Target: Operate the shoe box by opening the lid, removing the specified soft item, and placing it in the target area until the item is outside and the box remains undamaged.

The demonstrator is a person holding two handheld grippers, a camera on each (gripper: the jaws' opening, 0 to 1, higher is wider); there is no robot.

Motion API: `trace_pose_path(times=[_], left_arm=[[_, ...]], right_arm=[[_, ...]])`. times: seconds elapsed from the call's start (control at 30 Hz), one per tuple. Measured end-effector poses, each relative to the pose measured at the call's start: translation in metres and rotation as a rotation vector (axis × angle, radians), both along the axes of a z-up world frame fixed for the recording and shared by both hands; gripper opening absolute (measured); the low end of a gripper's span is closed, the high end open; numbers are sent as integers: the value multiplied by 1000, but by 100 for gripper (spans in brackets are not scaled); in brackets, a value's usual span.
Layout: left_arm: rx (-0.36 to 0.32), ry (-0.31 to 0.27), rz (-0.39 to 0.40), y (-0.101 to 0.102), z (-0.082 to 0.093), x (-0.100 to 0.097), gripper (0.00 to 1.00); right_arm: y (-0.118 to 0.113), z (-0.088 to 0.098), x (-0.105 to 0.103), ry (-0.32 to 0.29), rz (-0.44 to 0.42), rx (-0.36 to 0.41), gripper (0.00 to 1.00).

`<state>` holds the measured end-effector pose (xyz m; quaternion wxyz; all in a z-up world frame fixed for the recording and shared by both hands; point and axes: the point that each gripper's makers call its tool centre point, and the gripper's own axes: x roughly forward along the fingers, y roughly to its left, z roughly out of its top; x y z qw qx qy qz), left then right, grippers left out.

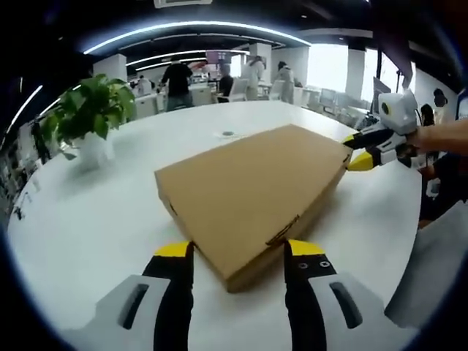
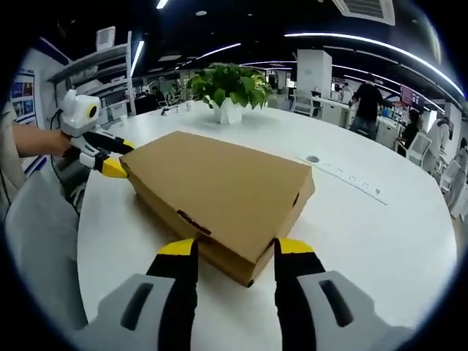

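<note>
1. The shoe box [image 1: 256,194] is plain brown cardboard, flat and rectangular, with its lid fully shut.
2. It lies flat on the white tabletop [image 1: 95,227], turned at an angle, so a corner points toward each camera.
3. In the left gripper view, its near corner sits between the yellow-tipped fingers [image 1: 174,252] of the left gripper [image 1: 241,252], and its far corner sits at the fingers of the right gripper [image 1: 360,152].
4. In the right gripper view, the box [image 2: 219,190] has one corner between that gripper's own fingers [image 2: 179,248]; a small dark slot marks its near side wall.
</note>
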<state>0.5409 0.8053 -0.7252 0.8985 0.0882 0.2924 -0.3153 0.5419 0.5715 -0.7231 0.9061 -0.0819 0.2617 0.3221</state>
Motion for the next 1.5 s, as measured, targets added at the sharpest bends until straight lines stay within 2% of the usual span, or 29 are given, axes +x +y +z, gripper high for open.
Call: trace_pose_path(times=[0.27, 0.67, 0.87, 1.5], left_arm=[[7, 15, -59, 10, 0, 1, 48], [27, 38, -126, 27, 0, -1, 48], [35, 46, -154, 36, 0, -4, 48], [54, 67, -197, 66, 0, -20, 48]], right_arm=[[8, 0, -12, -2, -9, -8, 35], [25, 1, -30, -8, -41, 32, 33], [34, 2, -40, -5, -33, 28, 31], [64, 3, -68, 1, -4, 39, 29]])
